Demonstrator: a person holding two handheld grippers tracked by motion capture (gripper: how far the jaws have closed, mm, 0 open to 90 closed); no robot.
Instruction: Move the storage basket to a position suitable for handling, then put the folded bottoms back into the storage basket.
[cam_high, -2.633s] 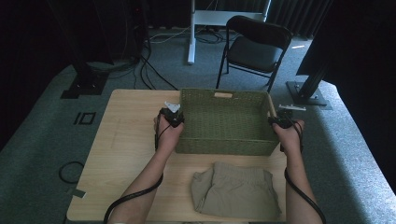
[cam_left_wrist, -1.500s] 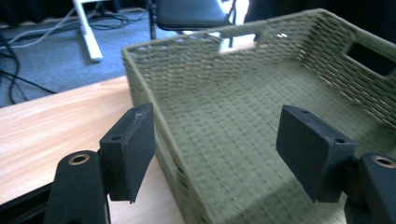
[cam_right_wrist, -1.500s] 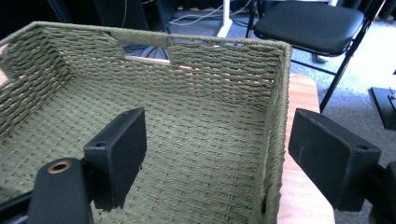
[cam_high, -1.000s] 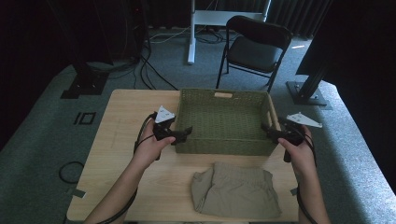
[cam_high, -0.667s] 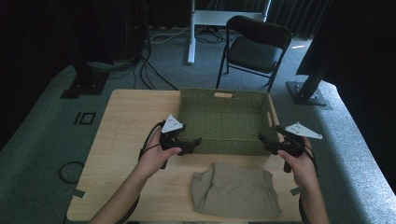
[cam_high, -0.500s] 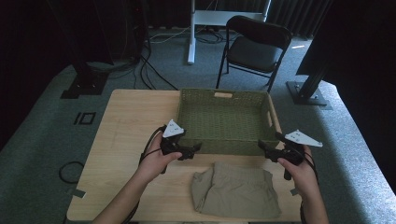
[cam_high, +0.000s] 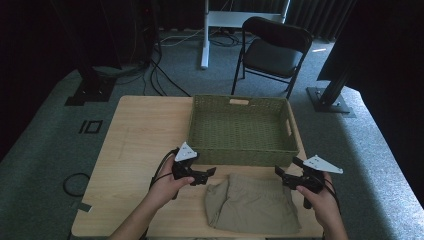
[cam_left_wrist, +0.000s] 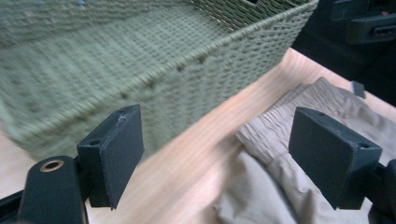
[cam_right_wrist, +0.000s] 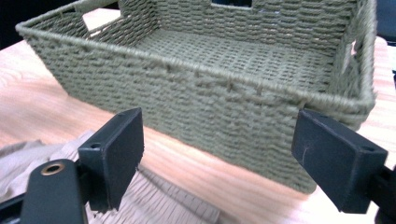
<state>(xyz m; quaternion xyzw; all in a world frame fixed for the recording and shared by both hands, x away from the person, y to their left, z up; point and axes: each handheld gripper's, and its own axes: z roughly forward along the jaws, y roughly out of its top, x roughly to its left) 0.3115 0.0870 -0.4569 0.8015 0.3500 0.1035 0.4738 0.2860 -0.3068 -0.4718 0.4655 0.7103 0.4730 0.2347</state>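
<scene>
Along the table's (cam_high: 135, 130) near edge, the folded khaki shorts (cam_high: 252, 205) lie between the open-jawed left gripper (cam_high: 209, 173) and open-jawed right gripper (cam_high: 281, 172), just before the green woven basket (cam_high: 243, 156).

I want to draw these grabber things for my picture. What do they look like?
Each gripper, the left gripper and the right gripper, is black with two flat, blocky black jaws. A pale grey three-cornered plate sits on top of each. A black cable trails back from each one. The forearms are bare, with no sleeves in view. In the gripper views a brass-coloured ring shows beside the left-hand jaw.
</scene>
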